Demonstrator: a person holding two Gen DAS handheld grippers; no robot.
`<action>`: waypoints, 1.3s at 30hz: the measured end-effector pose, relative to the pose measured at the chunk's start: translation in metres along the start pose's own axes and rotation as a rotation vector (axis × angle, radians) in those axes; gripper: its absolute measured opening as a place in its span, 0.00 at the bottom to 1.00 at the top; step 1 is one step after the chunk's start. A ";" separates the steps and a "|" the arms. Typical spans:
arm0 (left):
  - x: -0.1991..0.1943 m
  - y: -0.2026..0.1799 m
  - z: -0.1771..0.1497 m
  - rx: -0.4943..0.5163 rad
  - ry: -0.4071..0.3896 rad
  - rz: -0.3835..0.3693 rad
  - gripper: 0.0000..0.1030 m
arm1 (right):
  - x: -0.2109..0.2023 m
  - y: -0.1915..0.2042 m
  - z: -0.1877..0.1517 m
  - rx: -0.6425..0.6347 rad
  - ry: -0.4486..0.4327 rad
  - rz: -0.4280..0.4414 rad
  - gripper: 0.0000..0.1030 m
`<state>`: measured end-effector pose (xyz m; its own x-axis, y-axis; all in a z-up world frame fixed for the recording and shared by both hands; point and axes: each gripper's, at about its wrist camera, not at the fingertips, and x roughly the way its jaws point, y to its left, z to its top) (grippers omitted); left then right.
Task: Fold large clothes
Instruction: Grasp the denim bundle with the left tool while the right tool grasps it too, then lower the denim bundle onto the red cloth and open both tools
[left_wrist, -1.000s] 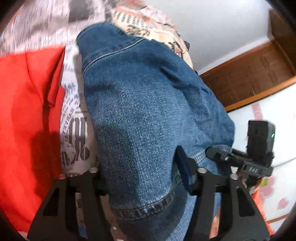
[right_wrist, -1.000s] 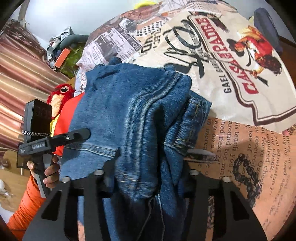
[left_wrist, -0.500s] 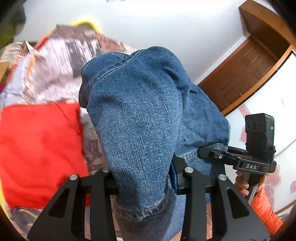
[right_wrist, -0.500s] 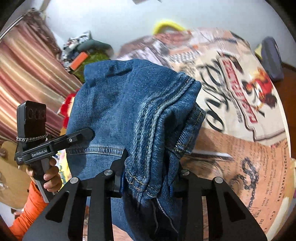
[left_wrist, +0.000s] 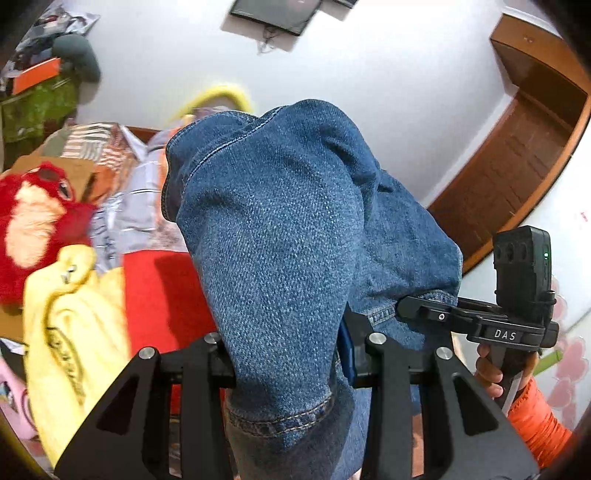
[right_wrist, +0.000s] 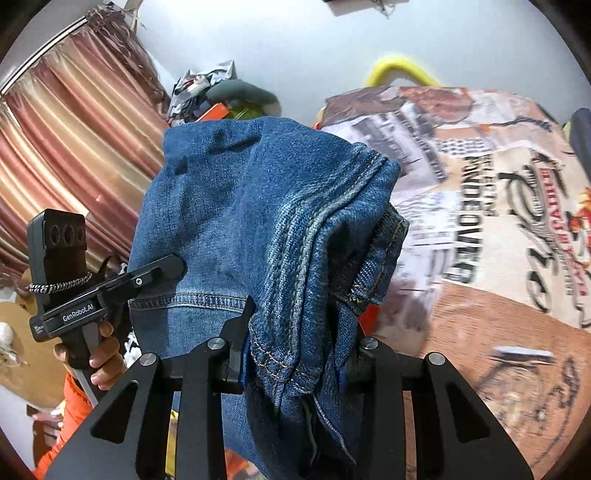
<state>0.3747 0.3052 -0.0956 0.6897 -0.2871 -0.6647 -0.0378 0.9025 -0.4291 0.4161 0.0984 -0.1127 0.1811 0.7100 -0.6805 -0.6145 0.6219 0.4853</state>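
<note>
Above the printed bedspread (right_wrist: 498, 229), jeans (left_wrist: 280, 251) bunched, hems clamped in left gripper (left_wrist: 286, 362) and right gripper (right_wrist: 295, 358).

Your jeans (left_wrist: 280, 236) are mid-blue denim with tan stitching (paler, faded blue along the seams). Beside them you have a plain red cloth (left_wrist: 162, 295), a yellow garment (left_wrist: 70, 332) with dark lettering, and a red, cream-faced plush toy (left_wrist: 33, 221). The bedspread (right_wrist: 480, 192) under them is a newspaper print in beige, orange and black.
</note>
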 end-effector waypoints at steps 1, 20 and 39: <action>0.002 0.007 0.001 -0.007 0.003 0.010 0.36 | 0.009 0.001 0.002 0.005 0.007 0.006 0.29; 0.120 0.146 -0.011 -0.146 0.146 0.110 0.50 | 0.151 -0.070 -0.008 0.271 0.135 0.029 0.32; 0.037 0.082 -0.100 0.076 0.080 0.401 0.68 | 0.084 -0.018 -0.074 -0.184 0.132 -0.405 0.57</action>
<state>0.3248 0.3361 -0.2168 0.5724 0.0705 -0.8170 -0.2366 0.9681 -0.0823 0.3854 0.1228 -0.2196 0.3428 0.3669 -0.8648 -0.6430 0.7628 0.0688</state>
